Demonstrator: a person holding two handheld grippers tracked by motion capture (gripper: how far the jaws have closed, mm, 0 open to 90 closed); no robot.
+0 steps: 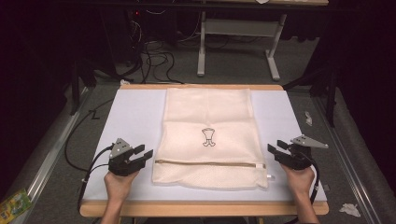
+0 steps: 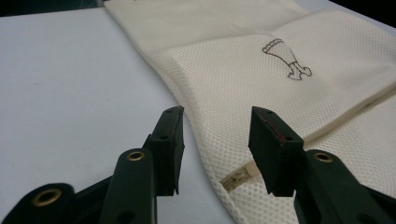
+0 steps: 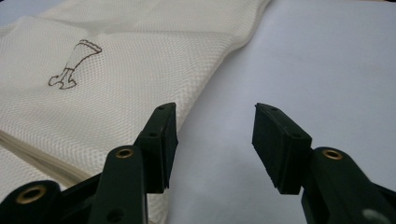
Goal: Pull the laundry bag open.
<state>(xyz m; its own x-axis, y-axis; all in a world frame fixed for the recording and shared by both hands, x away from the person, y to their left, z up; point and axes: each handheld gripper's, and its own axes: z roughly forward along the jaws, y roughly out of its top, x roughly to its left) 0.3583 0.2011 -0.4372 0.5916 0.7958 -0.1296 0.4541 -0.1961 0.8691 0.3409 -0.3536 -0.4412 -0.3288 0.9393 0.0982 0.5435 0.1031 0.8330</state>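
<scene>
White table mat (image 1: 130, 116), cream mesh bag (image 1: 208, 135) with small brown emblem (image 1: 208, 137), no readable writing, left tool (image 1: 142, 153) and right tool (image 1: 275, 148) both wide, empty

You find no readable words or numbers here. The one sign is a small dark outline emblem (image 1: 208, 137), shaped like a flared garment or leg, printed on the cream mesh laundry bag (image 1: 187, 116); your two gripper views show it too.

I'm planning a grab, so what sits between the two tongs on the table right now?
The cream mesh laundry bag lies flat between the left tongs and right tongs, its zipper running across the near end, as seen in the high view.
</scene>
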